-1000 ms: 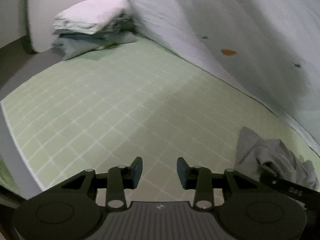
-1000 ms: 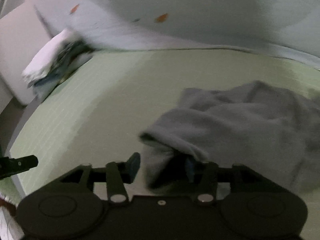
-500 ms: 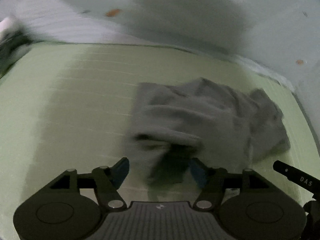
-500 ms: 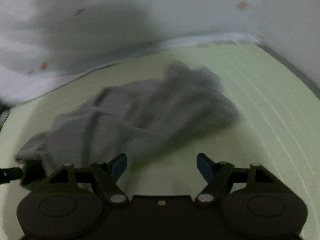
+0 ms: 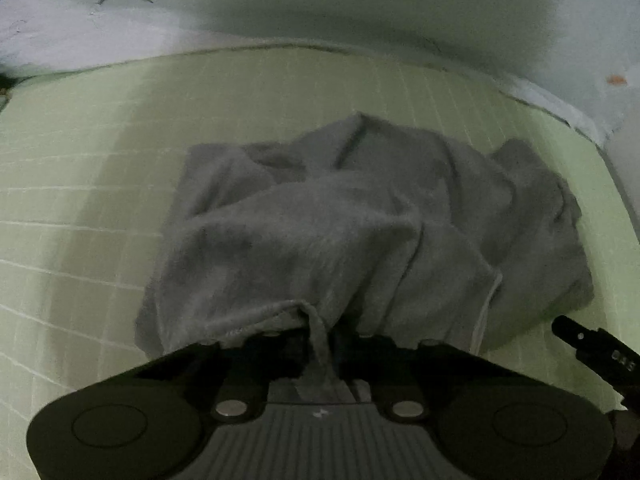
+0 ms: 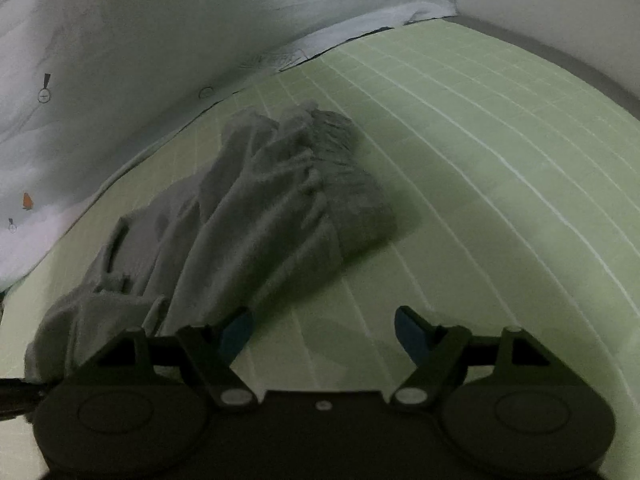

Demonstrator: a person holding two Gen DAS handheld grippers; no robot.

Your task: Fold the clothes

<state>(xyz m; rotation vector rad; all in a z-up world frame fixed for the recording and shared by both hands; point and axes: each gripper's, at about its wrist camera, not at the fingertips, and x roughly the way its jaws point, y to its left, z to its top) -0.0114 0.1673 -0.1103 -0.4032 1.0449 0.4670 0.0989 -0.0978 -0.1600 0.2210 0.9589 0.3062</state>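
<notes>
Garment [image 5: 360,216], grey fleece, lies crumpled on green grid-patterned sheet [image 5: 80,184], w/ pale printed bedding [image 5: 360,4] banked along far edge. In L wrist view, left gripper [image 5: 320,344] sits at garment's near hem; its fingers are drawn together w/ a strip of hem pinched between them, fabric draping over and partly hiding the tips. In R wrist view, right gripper [image 6: 324,330] hovers over bare sheet just right of the cloth; jaws apart, blue pads showing, nothing between them.

Key relation: garment's long axis runs from near-left, where L grip holds, to far-right, ending in a bunched ribbed end [image 6: 340,184]. From R gripper, cloth lies ahead and to the left; its left finger [image 6: 236,330] sits just beside, maybe touching, the near edge (can't tell which). L side is thus already anchored; R is the free tool and nearer to the unheld right-hand hem.

Judgement: early stage, garment not yet spread. Next move prob. calls for R to shift left/forward onto an edge or corner, then both pull apart to flatten. Risk: grabbing several layers at once.
</notes>
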